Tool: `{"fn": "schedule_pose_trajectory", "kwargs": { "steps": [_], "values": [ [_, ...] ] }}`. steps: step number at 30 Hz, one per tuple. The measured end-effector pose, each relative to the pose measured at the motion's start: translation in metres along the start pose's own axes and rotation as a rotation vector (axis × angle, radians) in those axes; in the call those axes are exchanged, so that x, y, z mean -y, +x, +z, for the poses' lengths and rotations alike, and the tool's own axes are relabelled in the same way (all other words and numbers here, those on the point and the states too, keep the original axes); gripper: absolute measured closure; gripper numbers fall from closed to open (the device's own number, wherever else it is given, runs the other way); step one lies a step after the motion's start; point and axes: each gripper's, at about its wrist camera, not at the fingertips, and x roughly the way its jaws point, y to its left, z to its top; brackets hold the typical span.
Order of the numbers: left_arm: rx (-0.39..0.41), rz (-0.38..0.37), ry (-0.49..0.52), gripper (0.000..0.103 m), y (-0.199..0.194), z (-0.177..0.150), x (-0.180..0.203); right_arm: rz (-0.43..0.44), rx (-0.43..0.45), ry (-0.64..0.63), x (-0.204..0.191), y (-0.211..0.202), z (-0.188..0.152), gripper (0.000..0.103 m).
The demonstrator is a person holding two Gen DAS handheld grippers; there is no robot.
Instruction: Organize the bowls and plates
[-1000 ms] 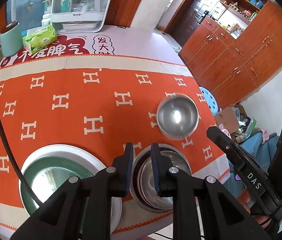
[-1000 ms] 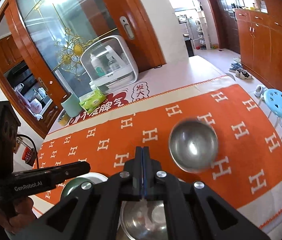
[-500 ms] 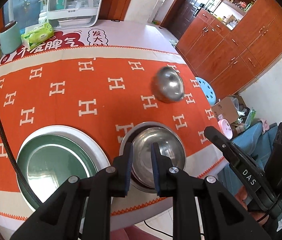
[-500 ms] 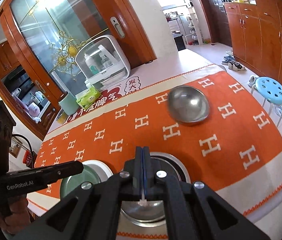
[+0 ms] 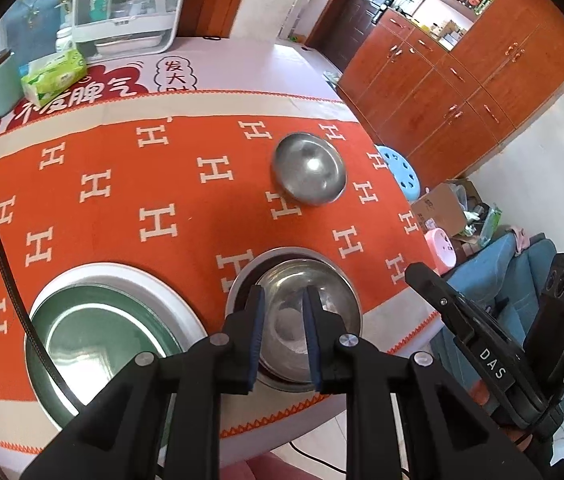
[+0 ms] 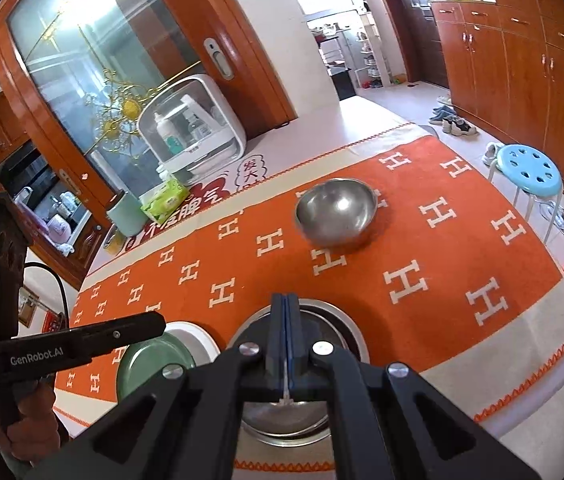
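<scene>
steel bowl (image 6: 335, 214) lies well beyond the closed, seemingly empty right gripper (image 6: 286, 316)

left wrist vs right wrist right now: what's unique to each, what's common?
Left wrist only: the left gripper with a gap between its blue pads and nothing clamped, a cardboard box on the floor, and the right gripper's body at the right edge.

Right wrist only: the right gripper with pads pressed together and empty, shoes on the floor, and a hand holding the left gripper's handle.

Both: lone steel bowl on the orange cloth, nested steel bowls near the edge, green plate, blue stool.
</scene>
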Motion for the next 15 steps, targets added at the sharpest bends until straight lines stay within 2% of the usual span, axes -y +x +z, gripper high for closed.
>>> {"fn": "schedule_pose_trajectory", "kwargs": {
  "steps": [15],
  "values": [
    [-0.076,-0.106,0.125,0.079,0.016,0.027,-0.012,-0.134,0.036,0.086,-0.008,0.003,-0.003,0.103]
  ]
}}
